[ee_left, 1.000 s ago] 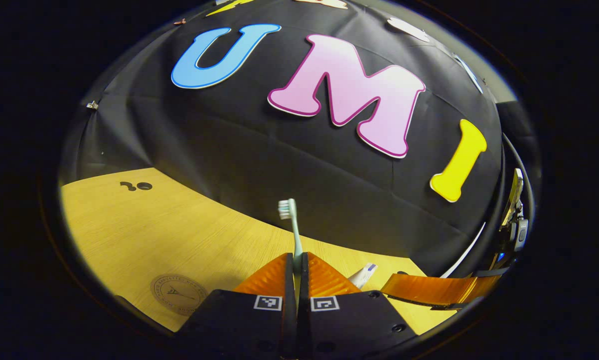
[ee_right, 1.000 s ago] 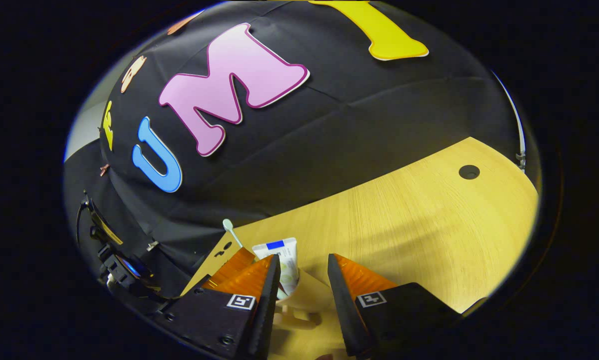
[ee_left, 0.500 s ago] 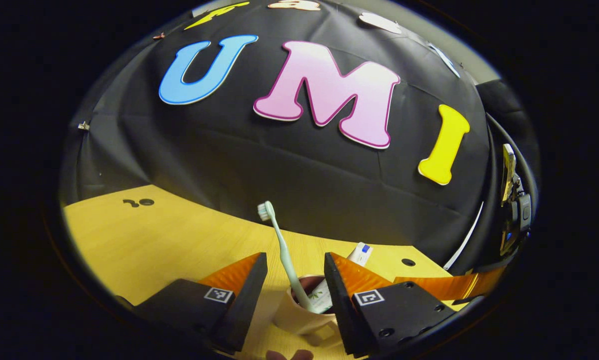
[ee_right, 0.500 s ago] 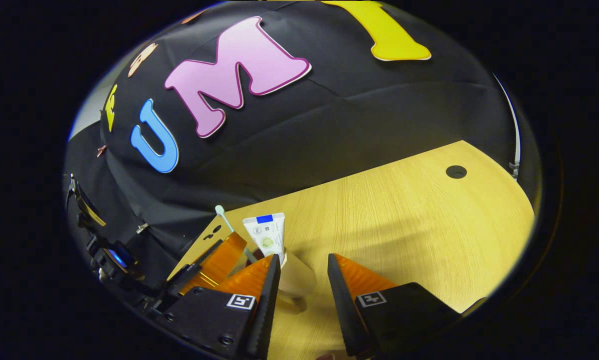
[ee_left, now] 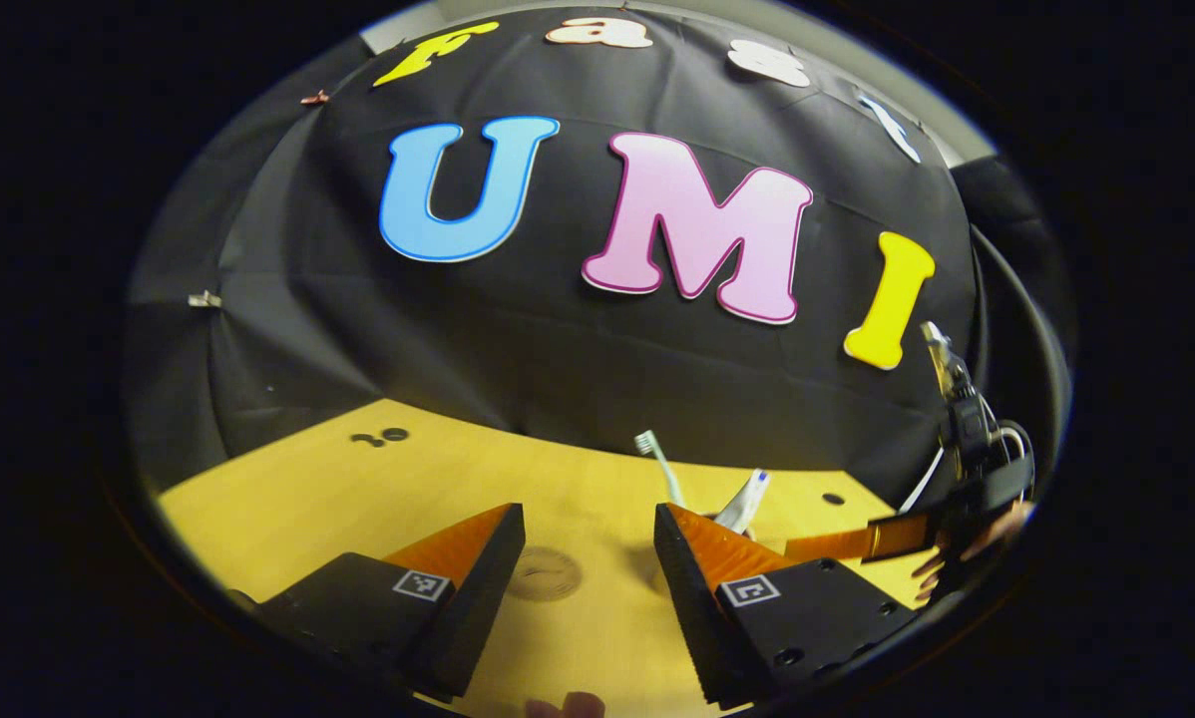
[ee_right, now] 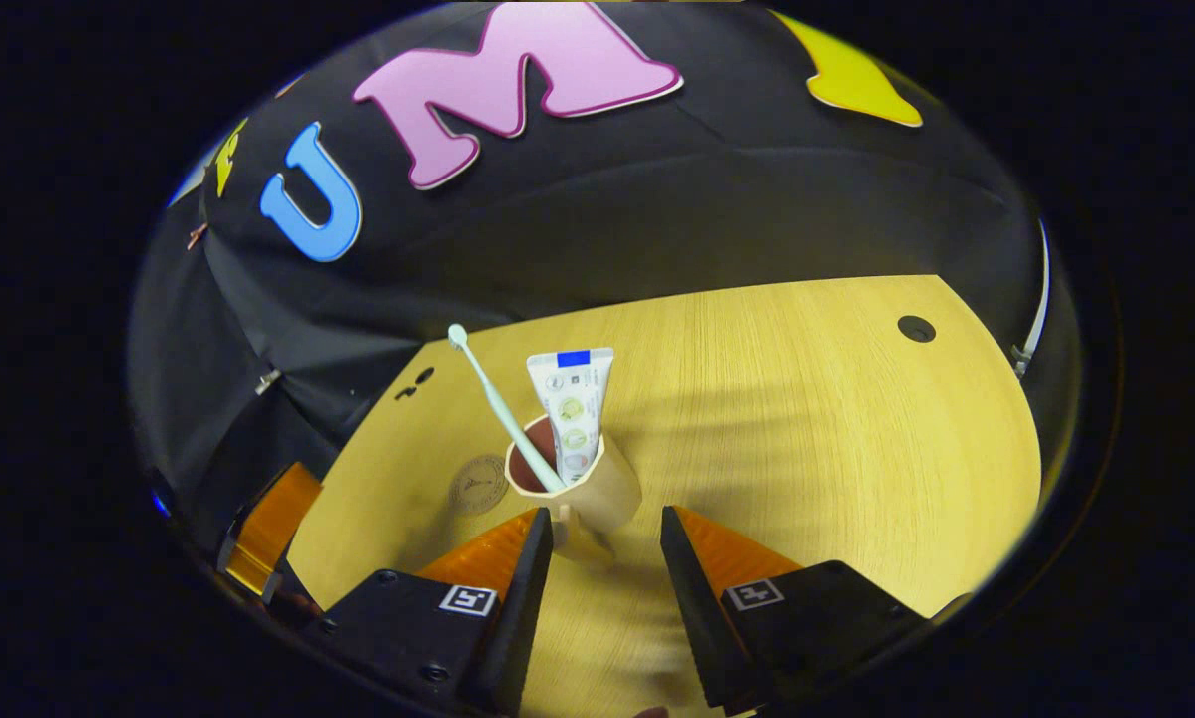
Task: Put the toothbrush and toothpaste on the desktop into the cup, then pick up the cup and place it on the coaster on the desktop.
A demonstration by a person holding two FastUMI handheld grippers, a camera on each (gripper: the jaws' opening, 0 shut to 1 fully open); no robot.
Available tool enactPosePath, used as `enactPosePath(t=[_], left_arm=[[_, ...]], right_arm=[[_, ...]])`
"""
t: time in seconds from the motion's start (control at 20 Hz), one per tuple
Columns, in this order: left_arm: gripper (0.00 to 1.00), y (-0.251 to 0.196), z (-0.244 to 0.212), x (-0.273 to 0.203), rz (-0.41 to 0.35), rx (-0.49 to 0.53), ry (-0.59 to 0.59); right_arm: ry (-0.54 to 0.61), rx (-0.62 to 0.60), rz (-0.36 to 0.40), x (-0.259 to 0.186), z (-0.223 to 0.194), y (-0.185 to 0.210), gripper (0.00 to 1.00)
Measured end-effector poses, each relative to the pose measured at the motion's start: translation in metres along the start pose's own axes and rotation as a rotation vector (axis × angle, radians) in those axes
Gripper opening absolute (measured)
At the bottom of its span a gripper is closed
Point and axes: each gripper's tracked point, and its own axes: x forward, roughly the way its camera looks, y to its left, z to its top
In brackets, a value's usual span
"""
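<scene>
The cup (ee_right: 583, 489) is a smooth tan mug, round and a bit tapered, dark reddish inside, with a small handle on the side facing the right gripper. It's standing upright on the bench (ee_right: 807, 419), which is pale yellow wood with a fine straight grain.

2 things are in the cup. The toothbrush (ee_right: 498, 404) is a thin mint green stick, handle end down in the cup, long axis leaning up and to the left in the right gripper view, with the bristle head at the top near the bench's far edge. The toothpaste (ee_right: 571, 409) is a flat white tube with a blue band across its crimped end; it stands nearly upright with the crimp on top and the lower end down inside.

The coaster (ee_right: 478, 484) is a flat round disc, same tan as the bench, with a faint circular stamp on it. It lies just beside the cup on the left in that view, and the cup isn't on it.

The right gripper (ee_right: 602, 529) has its fingers spread, grasping nothing, with the cup's handle just ahead of the gap. The left gripper (ee_left: 588, 529) is spread and empty too, with the coaster showing between its fingers on the bench. There's a round dark hole (ee_right: 915, 328) in the bench well off to the right.
</scene>
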Motion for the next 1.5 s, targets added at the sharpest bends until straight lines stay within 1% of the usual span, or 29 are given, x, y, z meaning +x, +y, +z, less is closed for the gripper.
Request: enactPosePath(t=[0.1, 0.15, 0.25, 0.35, 0.4, 0.45, 0.7, 0.85, 0.9, 1.05, 1.15, 1.2, 1.25, 1.3, 1.35, 1.4, 1.45, 1.5], left_arm=[[0.86, 0.027, -0.002, -0.03, 0.047, 0.053, 0.027], [0.87, 0.034, -0.006, -0.044, 0.054, 0.052, 0.049], [0.87, 0.041, -0.013, -0.073, 0.045, 0.03, 0.096], [0.88, 0.048, -0.015, -0.096, 0.046, 0.019, 0.112], [0.88, 0.05, -0.014, -0.106, 0.045, 0.02, 0.115], [0.88, 0.053, -0.017, -0.113, 0.044, 0.02, 0.116], [0.87, 0.062, -0.027, -0.132, 0.032, -0.019, 0.152], [0.87, 0.071, -0.028, -0.131, 0.034, -0.021, 0.156], [0.88, 0.075, -0.028, -0.132, 0.038, -0.021, 0.154], [0.88, 0.084, -0.026, -0.129, 0.046, -0.036, 0.149], [0.88, 0.09, -0.028, -0.129, 0.053, -0.046, 0.153], [0.88, 0.093, -0.028, -0.128, 0.056, -0.049, 0.156], [0.88, 0.095, -0.027, -0.127, 0.058, -0.052, 0.157], [0.88, 0.097, -0.027, -0.126, 0.061, -0.053, 0.158], [0.88, 0.098, -0.027, -0.124, 0.06, -0.054, 0.159], [0.88, 0.098, -0.026, -0.123, 0.06, -0.053, 0.157], [0.88, 0.1, -0.026, -0.122, 0.06, -0.052, 0.156], [0.88, 0.101, -0.024, -0.119, 0.061, -0.051, 0.154]], right_arm=[[0.058, -0.027, -0.028, 0.003, -0.008, 0.005, 0.7], [0.094, -0.042, -0.044, 0.006, -0.015, 0.008, 0.7], [0.146, -0.072, -0.066, 0.013, -0.024, 0.012, 0.7], [0.189, -0.105, -0.096, 0.022, -0.029, 0.012, 0.7], [0.206, -0.116, -0.11, 0.025, -0.029, 0.012, 0.8], [0.227, -0.125, -0.118, 0.031, -0.032, 0.014, 0.71], [0.275, -0.164, -0.158, 0.045, -0.035, 0.025, 0.71], [0.301, -0.237, -0.224, 0.052, -0.04, 0.018, 0.7], [0.304, -0.255, -0.239, 0.052, -0.039, 0.017, 0.68], [0.316, -0.253, -0.25, 0.058, -0.037, 0.022, 0.66], [0.33, -0.257, -0.262, 0.061, -0.037, 0.021, 0.63], [0.336, -0.255, -0.276, 0.062, -0.036, 0.02, 0.47], [0.359, -0.25, -0.279, 0.062, -0.039, 0.018, 0.45], [0.369, -0.244, -0.279, 0.062, -0.039, 0.019, 0.28], [0.384, -0.247, -0.282, 0.06, -0.041, 0.018, 0.27], [0.371, -0.246, -0.29, 0.06, -0.04, 0.019, 0.23], [0.372, -0.252, -0.282, 0.06, -0.039, 0.019, 0.21], [0.368, -0.252, -0.276, 0.06, -0.038, 0.02, 0.16]])
